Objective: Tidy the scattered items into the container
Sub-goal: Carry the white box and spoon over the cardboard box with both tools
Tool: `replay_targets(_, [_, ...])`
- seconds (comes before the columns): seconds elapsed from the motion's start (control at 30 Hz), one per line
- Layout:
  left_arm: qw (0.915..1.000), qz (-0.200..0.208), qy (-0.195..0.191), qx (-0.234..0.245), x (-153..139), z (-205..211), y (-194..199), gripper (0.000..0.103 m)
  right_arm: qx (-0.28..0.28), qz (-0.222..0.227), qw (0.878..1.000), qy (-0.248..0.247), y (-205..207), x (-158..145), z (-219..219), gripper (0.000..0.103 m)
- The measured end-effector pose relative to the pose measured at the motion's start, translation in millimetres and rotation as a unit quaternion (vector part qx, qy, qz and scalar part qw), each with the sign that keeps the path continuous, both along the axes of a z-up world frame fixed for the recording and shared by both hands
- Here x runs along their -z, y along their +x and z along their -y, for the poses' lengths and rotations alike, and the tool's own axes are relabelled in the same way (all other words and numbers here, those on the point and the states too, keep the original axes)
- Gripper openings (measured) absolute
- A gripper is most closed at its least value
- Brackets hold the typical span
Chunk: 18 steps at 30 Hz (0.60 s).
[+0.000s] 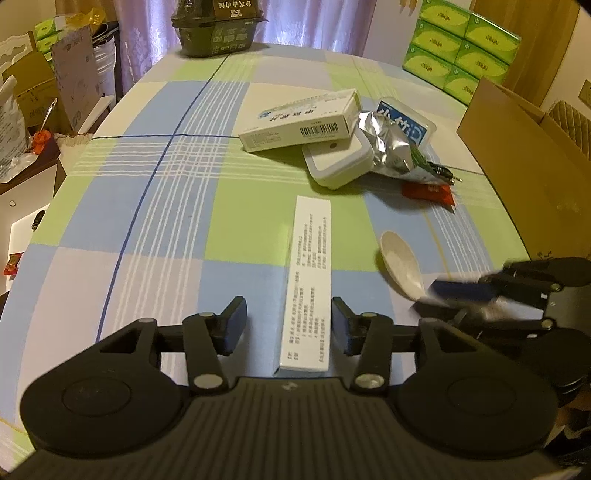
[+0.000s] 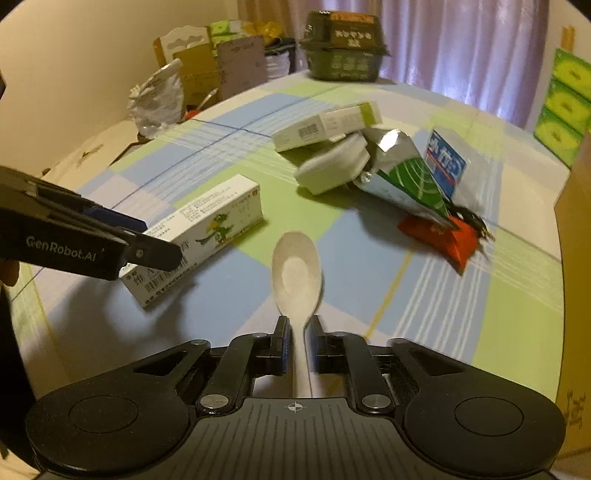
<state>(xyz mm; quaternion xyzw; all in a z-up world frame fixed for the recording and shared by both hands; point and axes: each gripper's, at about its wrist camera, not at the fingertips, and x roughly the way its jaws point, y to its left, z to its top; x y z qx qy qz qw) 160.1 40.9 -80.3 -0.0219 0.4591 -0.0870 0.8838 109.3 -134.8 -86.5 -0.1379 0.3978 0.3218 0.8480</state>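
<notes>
A long white carton (image 1: 306,288) lies on the checked tablecloth, its near end between the fingers of my left gripper (image 1: 289,325), which is open with a gap on either side. In the right wrist view the same carton (image 2: 207,229) shows a green cartoon print, and the left gripper (image 2: 159,242) straddles its end. My right gripper (image 2: 298,332) is shut on the handle of a white spoon (image 2: 297,273), whose bowl points forward just above the cloth. From the left wrist view the spoon (image 1: 402,266) and right gripper (image 1: 428,297) are at the right. A cardboard box (image 1: 524,155) stands at the table's right edge.
Further back lies a pile: a white medicine box (image 1: 303,122), a white square case (image 1: 340,158), a silver foil pouch (image 1: 391,147), a blue-labelled pack (image 1: 406,118) and a red sachet (image 1: 428,192). A dark food tub (image 1: 218,29) sits at the far edge. Green tissue boxes (image 1: 461,48) are stacked behind.
</notes>
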Motion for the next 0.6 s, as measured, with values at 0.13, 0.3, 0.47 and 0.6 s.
replay_targets(0.13, [1.0, 0.002, -0.006, -0.002, 2, -2, 4, 0.045, -0.013, 0.016, 1.0, 0.003, 1, 4, -5, 0.086])
replay_targets(0.3, [1.0, 0.004, -0.008, -0.002, 3, -1, 6, 0.045, -0.013, 0.012, 1.0, 0.015, 8, 12, -12, 0.085])
replay_targets(0.47, [0.9999, 0.007, -0.007, 0.003, 2, 0, 8, 0.045, -0.015, 0.024, 0.999, 0.034, 13, 13, -19, 0.064])
replay_targets(0.6, [0.9998, 0.009, 0.001, 0.015, 1, 5, 9, 0.045, 0.002, 0.034, 0.999, 0.035, 14, 11, -17, 0.035])
